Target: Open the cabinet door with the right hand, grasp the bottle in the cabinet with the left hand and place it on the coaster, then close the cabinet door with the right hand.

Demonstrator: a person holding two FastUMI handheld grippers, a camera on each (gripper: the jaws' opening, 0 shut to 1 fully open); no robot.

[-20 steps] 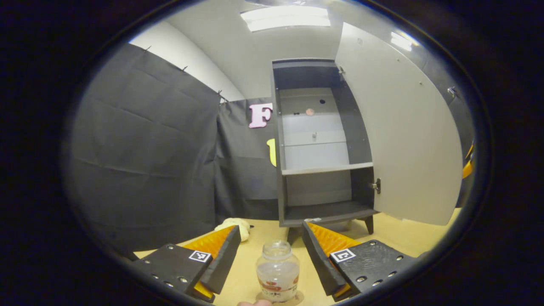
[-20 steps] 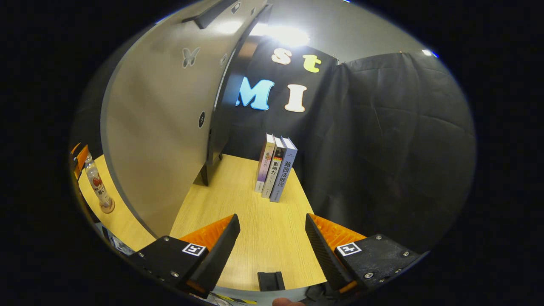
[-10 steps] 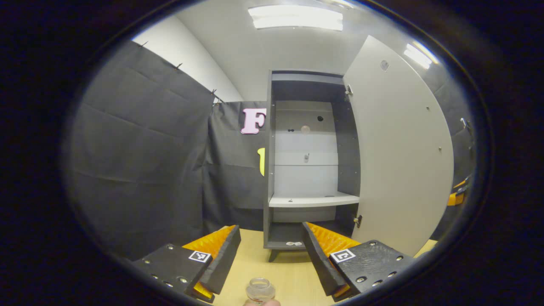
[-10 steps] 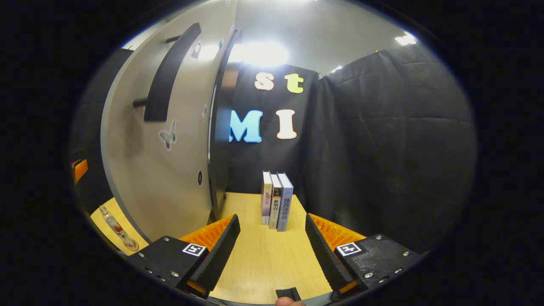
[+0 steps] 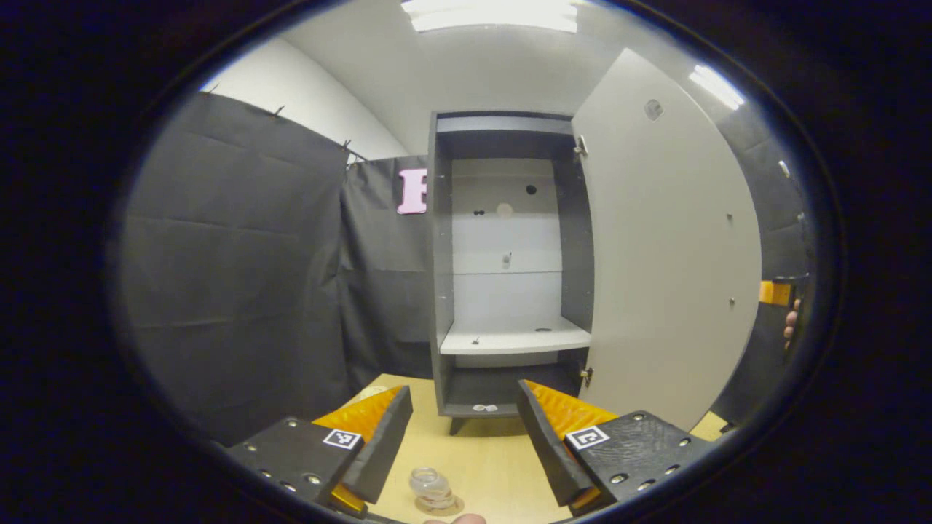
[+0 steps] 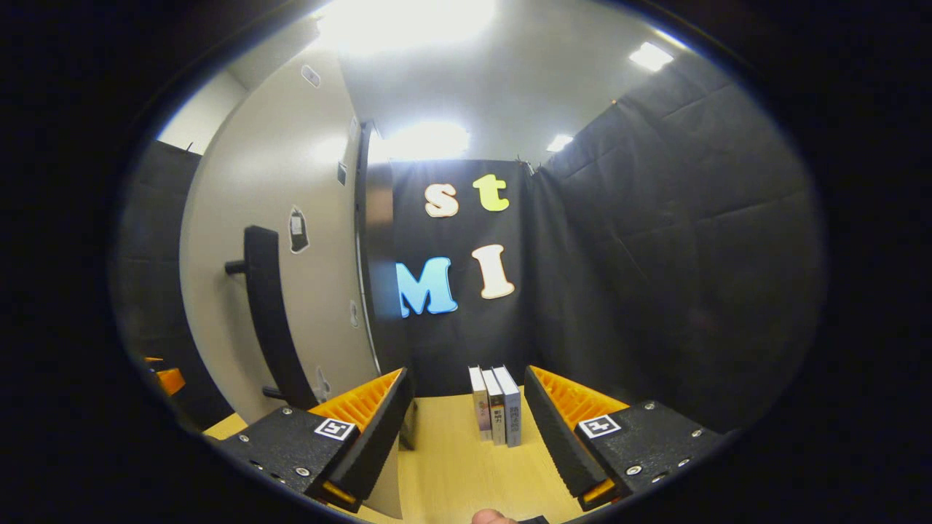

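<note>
At the bottom centre of the left gripper view, the bottle [image 5: 431, 486] stands on the coaster [image 5: 437, 503] on the tabletop [image 5: 495, 466], free of the left gripper [image 5: 464, 437], whose jaws are spread wide with nothing between them. A second ago the bottle sat large and close between those jaws; now it is small and low in the frame, so the gripper has lifted and drawn back from it. I judge the placing step finished.

Above it, in the middle of the frame, the cabinet [image 5: 510, 247] stands with its shelves bare, and the cabinet door [image 5: 670, 240] is swung fully out to the right.

Toward the left of the right gripper view, the same door [image 6: 291, 240] shows its outer face, with the dark bar handle [image 6: 269, 313] now near the lower left (a second ago only the handle's end showed at the top of that frame). The right gripper [image 6: 466, 429] has risen and turned toward it; its jaws are released and hold nothing. Three books [image 6: 495, 415] stand upright at the lower centre, well clear.

What remains, as I judge it, is closing the door: the right gripper is beside the handle but not yet touching it.
</note>
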